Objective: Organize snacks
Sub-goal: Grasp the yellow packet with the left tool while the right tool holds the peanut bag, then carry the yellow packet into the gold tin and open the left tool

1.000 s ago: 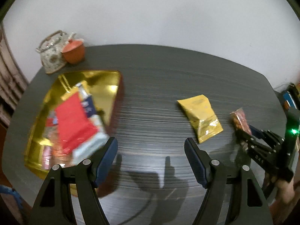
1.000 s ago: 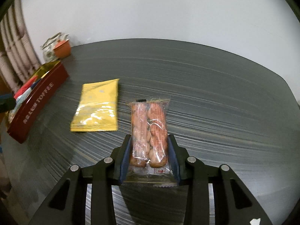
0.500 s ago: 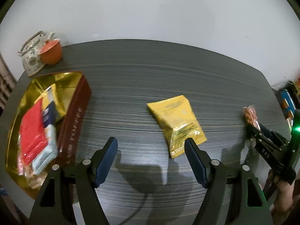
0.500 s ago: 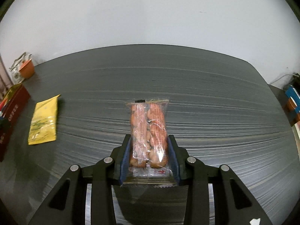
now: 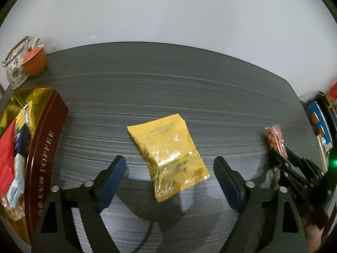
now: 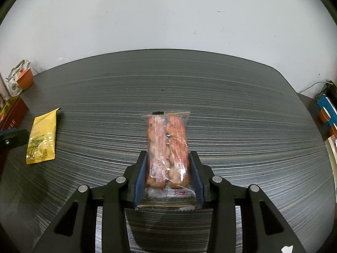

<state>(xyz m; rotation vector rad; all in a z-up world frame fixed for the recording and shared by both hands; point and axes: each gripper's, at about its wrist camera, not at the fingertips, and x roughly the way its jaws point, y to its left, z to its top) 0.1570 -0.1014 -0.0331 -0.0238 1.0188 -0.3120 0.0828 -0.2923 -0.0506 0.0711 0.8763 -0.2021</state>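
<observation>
A yellow foil snack packet (image 5: 168, 145) lies flat mid-table. My left gripper (image 5: 169, 164) hovers over its near end, jaws opening wide on either side, pads clear of it. The red toffee tin (image 5: 46, 147) with its gold inside stands at the left, holding several snack packs (image 5: 6, 154). My right gripper (image 6: 168, 156) holds a clear packet of orange biscuits (image 6: 167, 143) above the table; its jaws are easing open, but the pads still touch the packet. The left wrist view shows that gripper and its packet (image 5: 274, 137) at the right. The right wrist view has the yellow packet (image 6: 42, 139) at far left.
A patterned teapot (image 5: 14, 63) and an orange cup (image 5: 34, 62) stand at the back left corner of the dark table (image 5: 168, 84). Blue and orange items (image 5: 320, 122) sit beyond the table's right edge. A white wall backs the table.
The left gripper moved right from the tin to the yellow packet, which now lies between its wider jaws. The right view swung away from the tin, packet still gripped.
</observation>
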